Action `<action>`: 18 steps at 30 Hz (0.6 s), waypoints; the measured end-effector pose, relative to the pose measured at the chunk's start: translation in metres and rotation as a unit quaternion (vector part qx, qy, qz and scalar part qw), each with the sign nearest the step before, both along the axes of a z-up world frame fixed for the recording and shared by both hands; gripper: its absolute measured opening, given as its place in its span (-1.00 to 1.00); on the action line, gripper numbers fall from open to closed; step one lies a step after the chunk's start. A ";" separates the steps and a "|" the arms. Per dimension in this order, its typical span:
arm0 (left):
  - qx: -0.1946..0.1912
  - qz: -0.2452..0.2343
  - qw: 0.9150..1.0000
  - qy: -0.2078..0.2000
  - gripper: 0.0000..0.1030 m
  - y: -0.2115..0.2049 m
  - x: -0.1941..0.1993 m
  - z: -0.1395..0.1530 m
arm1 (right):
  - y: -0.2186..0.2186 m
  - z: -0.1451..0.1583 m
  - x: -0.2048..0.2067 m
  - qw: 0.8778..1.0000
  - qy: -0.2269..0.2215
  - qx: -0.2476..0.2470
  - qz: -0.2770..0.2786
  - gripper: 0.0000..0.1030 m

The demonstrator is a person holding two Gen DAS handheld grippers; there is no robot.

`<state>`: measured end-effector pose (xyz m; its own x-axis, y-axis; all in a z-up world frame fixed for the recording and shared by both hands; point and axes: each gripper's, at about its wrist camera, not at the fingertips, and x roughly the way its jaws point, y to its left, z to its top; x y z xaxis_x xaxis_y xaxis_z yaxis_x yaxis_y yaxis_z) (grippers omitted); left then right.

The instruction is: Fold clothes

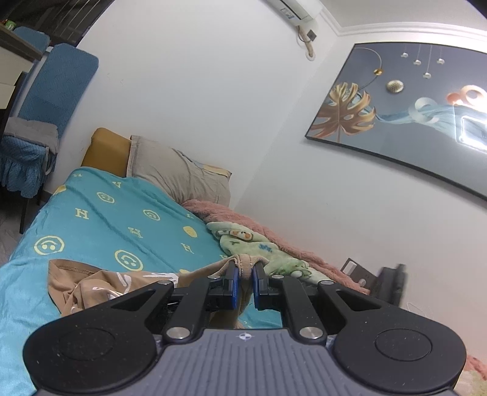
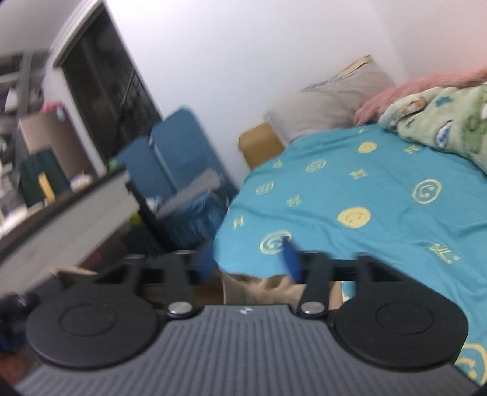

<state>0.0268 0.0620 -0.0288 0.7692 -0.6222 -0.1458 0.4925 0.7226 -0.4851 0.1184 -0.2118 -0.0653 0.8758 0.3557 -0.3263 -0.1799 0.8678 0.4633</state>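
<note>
Left wrist view
Left gripper (image 1: 243, 269): jaws nearly closed, blue pads pinching a ribbed hem of the tan garment (image 1: 100, 284).
Tan garment: crumpled on the teal bedsheet (image 1: 100, 213), its hem lifted into the pads.
Bed: grey pillow (image 1: 179, 175) at the head, pink blanket (image 1: 261, 228) and green printed blanket (image 1: 258, 246) along the wall.
Wall: framed picture (image 1: 404, 112), air conditioner (image 1: 296, 9) above.

Right wrist view
Right gripper (image 2: 248, 260): blurred; blue fingers stand apart, nothing pinched between them.
Tan garment (image 2: 268, 288): just below the fingers, at the bed's edge.
Beside bed: blue chairs (image 2: 179, 152), brown cardboard box (image 2: 261, 144); its contents cannot be seen.
</note>
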 end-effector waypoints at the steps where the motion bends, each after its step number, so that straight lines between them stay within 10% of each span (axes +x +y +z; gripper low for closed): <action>1: -0.003 0.003 1.000 0.002 -0.81 0.002 0.000 0.000 | 0.005 -0.002 0.007 1.000 0.009 -0.010 0.008 -0.84; 11: 0.015 0.028 0.998 0.047 -0.77 0.004 0.015 -0.010 | -0.016 0.035 -0.015 0.996 -0.088 0.010 -0.030 -0.95; 18: 0.020 0.049 0.997 0.049 -0.77 0.005 0.019 -0.011 | -0.015 0.033 -0.025 0.999 -0.037 -0.001 0.022 -0.85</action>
